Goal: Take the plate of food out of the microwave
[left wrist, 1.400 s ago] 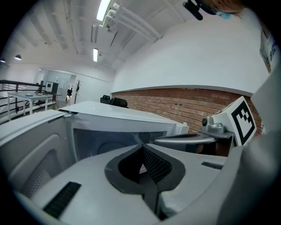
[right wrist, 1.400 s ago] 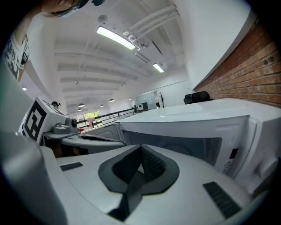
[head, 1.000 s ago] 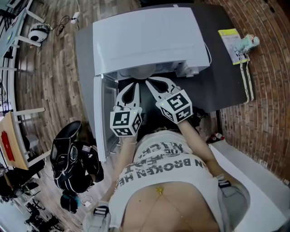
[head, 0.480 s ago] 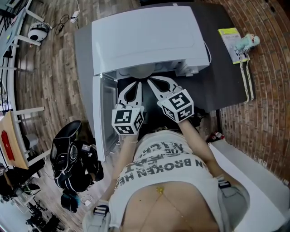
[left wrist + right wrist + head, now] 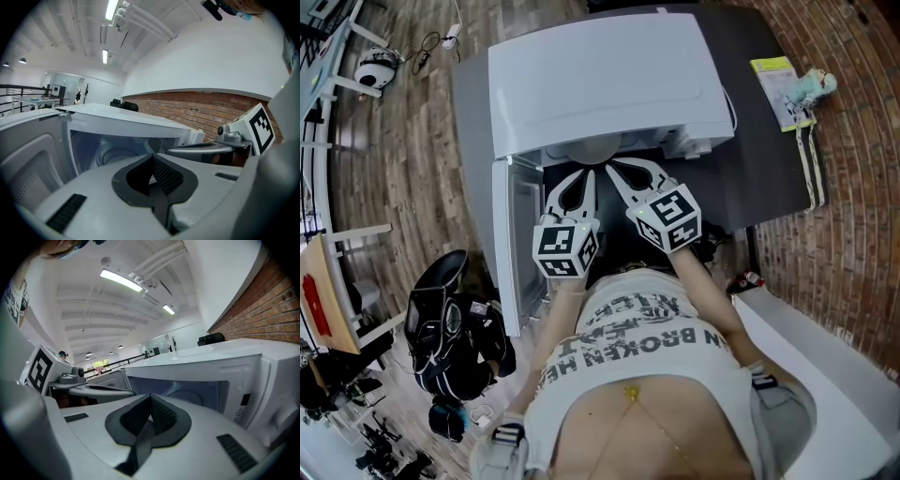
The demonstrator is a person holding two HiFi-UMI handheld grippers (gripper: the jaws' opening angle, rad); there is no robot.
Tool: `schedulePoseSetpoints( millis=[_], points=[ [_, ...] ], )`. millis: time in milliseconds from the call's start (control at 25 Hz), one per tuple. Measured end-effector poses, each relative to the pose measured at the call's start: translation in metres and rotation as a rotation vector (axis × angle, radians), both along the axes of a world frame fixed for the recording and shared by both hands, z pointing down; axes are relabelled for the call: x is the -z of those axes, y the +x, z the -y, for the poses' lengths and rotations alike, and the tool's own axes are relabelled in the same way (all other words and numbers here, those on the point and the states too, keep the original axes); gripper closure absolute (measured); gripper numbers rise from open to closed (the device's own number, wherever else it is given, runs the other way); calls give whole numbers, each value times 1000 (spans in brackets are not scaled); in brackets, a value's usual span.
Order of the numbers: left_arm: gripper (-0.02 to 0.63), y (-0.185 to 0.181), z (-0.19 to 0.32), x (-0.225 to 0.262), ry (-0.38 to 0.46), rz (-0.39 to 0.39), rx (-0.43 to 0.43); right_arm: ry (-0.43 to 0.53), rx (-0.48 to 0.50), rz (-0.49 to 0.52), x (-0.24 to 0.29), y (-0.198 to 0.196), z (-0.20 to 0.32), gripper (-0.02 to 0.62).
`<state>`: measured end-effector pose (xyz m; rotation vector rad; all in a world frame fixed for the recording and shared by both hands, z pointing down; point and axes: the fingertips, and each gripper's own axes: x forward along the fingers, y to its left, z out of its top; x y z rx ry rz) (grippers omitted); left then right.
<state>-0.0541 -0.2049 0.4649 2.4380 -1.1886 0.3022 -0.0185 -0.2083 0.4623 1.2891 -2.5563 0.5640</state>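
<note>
A white microwave (image 5: pixel 605 80) stands on a dark table (image 5: pixel 759 159), its door (image 5: pixel 512 239) swung open to the left. Inside the cavity a pale round plate (image 5: pixel 112 157) shows dimly; it also appears in the right gripper view, plate (image 5: pixel 187 397). What lies on it cannot be made out. My left gripper (image 5: pixel 585 174) and right gripper (image 5: pixel 614 170) are side by side just in front of the opening, pointing in. In the left gripper view the left gripper (image 5: pixel 151 157) is shut with nothing between its jaws. The right gripper (image 5: pixel 151 397) is likewise shut and empty.
A yellow-green booklet (image 5: pixel 779 91) and a small toy figure (image 5: pixel 817 86) lie at the table's far right. A black bag (image 5: pixel 455 328) sits on the wooden floor to the left. A white counter (image 5: pixel 830 370) runs along the lower right.
The left gripper has edged slightly to the right, closer to the right gripper. The right gripper has kept still.
</note>
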Motion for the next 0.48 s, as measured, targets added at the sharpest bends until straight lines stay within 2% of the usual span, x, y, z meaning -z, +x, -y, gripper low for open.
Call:
schedulePoseSetpoints(
  millis=[480],
  points=[
    [599,-5,11,-13,-41,-5,22,-33,-20,-7,-14,3,8,588]
  ],
)
